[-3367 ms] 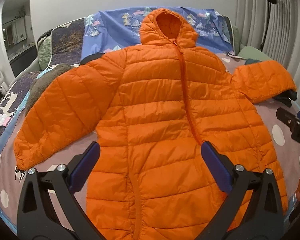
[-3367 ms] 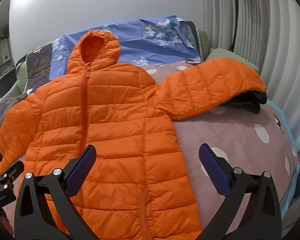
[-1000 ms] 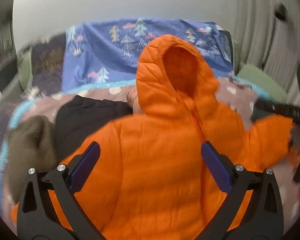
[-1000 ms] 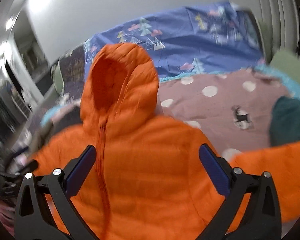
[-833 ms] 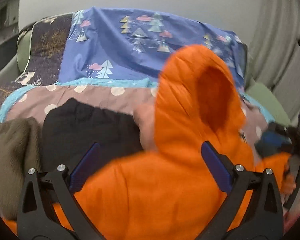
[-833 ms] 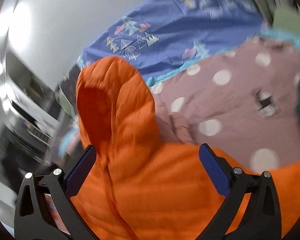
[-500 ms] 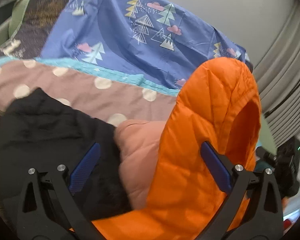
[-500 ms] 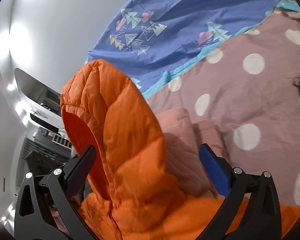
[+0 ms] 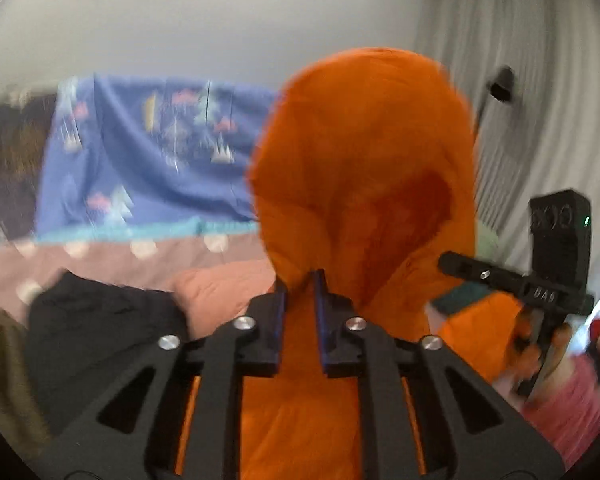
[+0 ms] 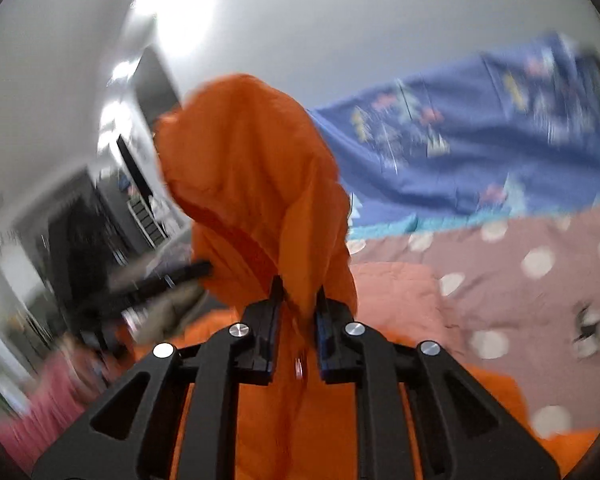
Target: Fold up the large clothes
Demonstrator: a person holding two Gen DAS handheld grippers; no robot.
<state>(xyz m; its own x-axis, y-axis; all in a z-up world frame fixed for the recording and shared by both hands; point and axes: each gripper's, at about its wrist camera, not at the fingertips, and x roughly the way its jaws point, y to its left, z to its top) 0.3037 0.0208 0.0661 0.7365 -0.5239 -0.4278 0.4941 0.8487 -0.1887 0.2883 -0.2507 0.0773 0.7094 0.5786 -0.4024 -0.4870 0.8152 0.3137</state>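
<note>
Both grippers had just closed on the orange jacket (image 9: pixel 300 400) at the base of its hood (image 9: pixel 364 168): the left gripper (image 9: pixel 300 292) and the right gripper (image 10: pixel 298 300) each pinched fabric between narrow jaws. Earlier the jacket lay flat on the bed (image 10: pixel 520 280); its collar end was now raised, hood upright. Judged, a fold toward the near hem could begin.

Very little lettering is showing legibly: the right gripper (image 9: pixel 540 294), seen from the left wrist view, is carrying raised marks on its black arm that look like "DAG" upside down, and its camera block (image 9: pixel 560 232) is bearing embossed characters too blurred to read; nothing else is offering readable text
</note>
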